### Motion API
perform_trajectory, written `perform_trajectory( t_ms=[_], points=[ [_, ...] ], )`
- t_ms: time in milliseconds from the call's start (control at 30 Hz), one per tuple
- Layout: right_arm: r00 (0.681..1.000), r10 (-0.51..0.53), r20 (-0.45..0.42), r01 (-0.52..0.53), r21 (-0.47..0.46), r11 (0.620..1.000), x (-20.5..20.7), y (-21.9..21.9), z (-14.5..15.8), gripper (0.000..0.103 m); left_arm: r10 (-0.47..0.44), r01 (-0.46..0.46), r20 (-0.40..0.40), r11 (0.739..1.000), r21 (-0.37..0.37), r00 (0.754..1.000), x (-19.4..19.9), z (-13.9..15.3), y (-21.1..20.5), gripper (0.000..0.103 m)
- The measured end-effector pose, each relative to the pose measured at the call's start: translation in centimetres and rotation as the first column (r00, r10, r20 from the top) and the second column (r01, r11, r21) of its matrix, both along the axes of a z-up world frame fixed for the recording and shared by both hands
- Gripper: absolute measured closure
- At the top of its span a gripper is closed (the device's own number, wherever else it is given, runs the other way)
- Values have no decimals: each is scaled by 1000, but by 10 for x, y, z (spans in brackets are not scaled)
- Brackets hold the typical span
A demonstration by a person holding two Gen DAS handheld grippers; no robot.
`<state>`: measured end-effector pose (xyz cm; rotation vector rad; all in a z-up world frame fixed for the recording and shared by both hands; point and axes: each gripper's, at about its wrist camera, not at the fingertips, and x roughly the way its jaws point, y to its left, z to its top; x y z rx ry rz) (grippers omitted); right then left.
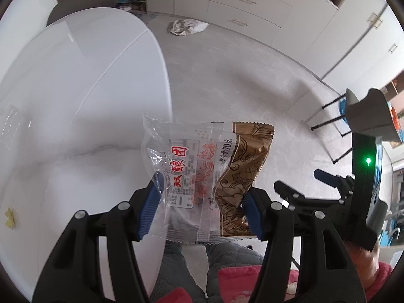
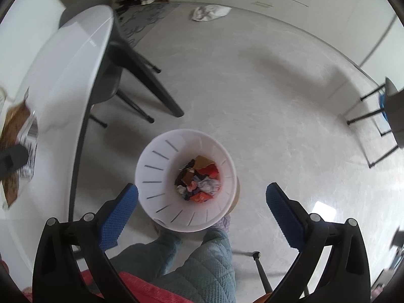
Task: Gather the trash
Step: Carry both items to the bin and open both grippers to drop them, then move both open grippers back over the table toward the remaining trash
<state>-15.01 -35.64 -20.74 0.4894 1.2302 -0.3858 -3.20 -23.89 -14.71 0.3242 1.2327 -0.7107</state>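
The left tongs [image 1: 202, 202] are clamped on a snack wrapper [image 1: 207, 174], its blue pads [image 1: 151, 207] pinching the clear-and-brown film from both sides, so it hangs above the edge of the white surface [image 1: 83, 88] with grey floor [image 1: 252, 75] beyond. The right tongs [image 2: 202, 212] stand wide with nothing between them, poised straight over a white bin [image 2: 156, 171] on the floor, just in front of the person's quilted trouser legs [image 2: 202, 257]. The bin already holds a heap of crumpled trash [image 2: 199, 181] (red, brown and white scraps).

To my eye the step in hand is getting that wrapper across and into the bin. Done well, the left tongs should travel clear of the surface's edge, stop over the middle of the bin rather than its rim, and come low before letting go, since light film drifts. The right tongs ought to pull aside first, so the two don't knock. A crumpled white bag [image 1: 186, 26] lies on the floor well apart, near the cabinets [image 1: 252, 7], and looks like a later pick
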Motion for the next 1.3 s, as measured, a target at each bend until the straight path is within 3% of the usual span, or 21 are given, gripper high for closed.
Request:
perform_trajectory(
  t_ms=[67, 133, 200, 333, 667, 967, 1067, 1300],
  points=[
    [1000, -28, -4, 28, -5, 1000, -5, -6, 0, 3, -24, 24, -12, 1000, -12, 1000, -2, 0, -4, 41],
    [999, -48, -6, 48, -6, 999, -10, -11, 0, 3, -45, 44, -23, 999, -28, 999, -4, 0, -7, 31],
    [998, -61, -9, 61, -6, 998, -14, -14, -1, 3, -63, 63, -27, 997, -35, 998, -6, -1, -10, 15],
    [997, -78, -16, 78, -1, 997, -17, -18, -2, 3, -92, 91, -11, 995, -35, 996, -10, 1, -13, 8],
    [999, -45, -24, 45, -3, 999, -9, -10, 3, 3, -66, 66, -16, 997, -31, 998, -4, 3, -8, 8],
    [997, 78, 8, -78, -5, 997, 35, 29, 19, 3, 112, -111, 62, 994, -15, 992, 33, 8, 59, 8],
    [987, 158, 24, -158, -11, 987, 61, 59, 26, 3, 223, -225, 103, 974, 6, 969, 54, 7, 105, 8],
    [929, 366, 45, -365, -30, 930, 125, 148, 42, 3, 459, -478, 193, 876, 62, 867, 96, -4, 232, 8]
  ],
)
